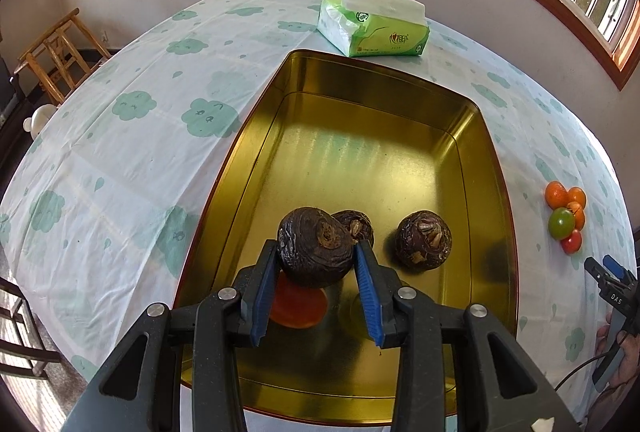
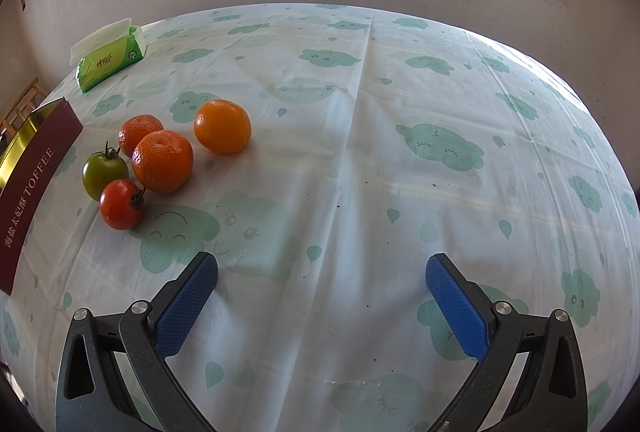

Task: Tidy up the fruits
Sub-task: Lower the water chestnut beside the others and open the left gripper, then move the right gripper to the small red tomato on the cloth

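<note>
Left gripper pinches a dark brown water chestnut between its blue pads, held above the floor of the gold toffee tin. Two more water chestnuts sit on the tin floor: one just behind the held one, partly hidden, another off to the right, apart. An orange-red fruit lies under the held chestnut, mostly hidden, type unclear.

Right gripper is spread wide, nothing between the fingers, hovering over bare tablecloth. Remaining fruit sits on the cloth just beside the tin's maroon wall: three mandarins, a green tomato, a red tomato, mostly bunched together and touching; the lightest mandarin stands slightly apart.

Risks: the chestnut is round and held near the pad tips, so it could slip or roll on release, knocking the one behind it or landing on the orange-red fruit. Release low and clear of both.

Room: the far half of the tin is open. The tin wall stands between the cluster and the tin floor, so the right gripper must lift over it. Tissue pack is at the tin's far end, out of the way.
</note>
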Motion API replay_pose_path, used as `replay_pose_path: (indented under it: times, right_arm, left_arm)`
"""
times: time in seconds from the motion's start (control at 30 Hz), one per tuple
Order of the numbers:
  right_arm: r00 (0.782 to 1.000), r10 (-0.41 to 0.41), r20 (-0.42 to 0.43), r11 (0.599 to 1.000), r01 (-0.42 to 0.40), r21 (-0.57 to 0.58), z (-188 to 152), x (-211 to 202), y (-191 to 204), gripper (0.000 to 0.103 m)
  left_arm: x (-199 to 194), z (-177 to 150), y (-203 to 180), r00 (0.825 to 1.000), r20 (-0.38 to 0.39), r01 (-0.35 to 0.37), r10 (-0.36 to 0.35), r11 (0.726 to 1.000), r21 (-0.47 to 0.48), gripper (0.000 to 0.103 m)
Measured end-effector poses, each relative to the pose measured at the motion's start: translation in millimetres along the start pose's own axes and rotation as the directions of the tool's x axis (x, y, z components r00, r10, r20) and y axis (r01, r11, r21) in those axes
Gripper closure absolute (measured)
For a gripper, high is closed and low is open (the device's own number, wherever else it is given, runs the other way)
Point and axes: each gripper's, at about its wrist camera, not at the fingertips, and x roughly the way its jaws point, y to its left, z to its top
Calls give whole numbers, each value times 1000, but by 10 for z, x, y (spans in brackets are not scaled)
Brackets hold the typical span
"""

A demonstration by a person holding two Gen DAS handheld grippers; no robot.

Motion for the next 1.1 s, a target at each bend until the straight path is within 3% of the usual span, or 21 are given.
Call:
replay_pose_path:
  times: [0.5, 0.77, 1.1]
  right_arm:
    - [1000, -3, 0, 1000, 3, 0, -50, -42, 84, 0]
    - [1000, 24, 1, 999, -24, -37, -138, -106, 365, 0]
    - [998, 59, 1, 994, -59, -91, -133, -111, 765, 1]
  left_arm:
    - [-2, -32, 4, 1000, -6, 3, -3, 1000, 1, 63]
    - [-55, -46, 16, 1000, 13, -7, 7, 1000, 12, 49]
    - [-136, -89, -67, 999, 34, 5, -7, 999, 51, 43]
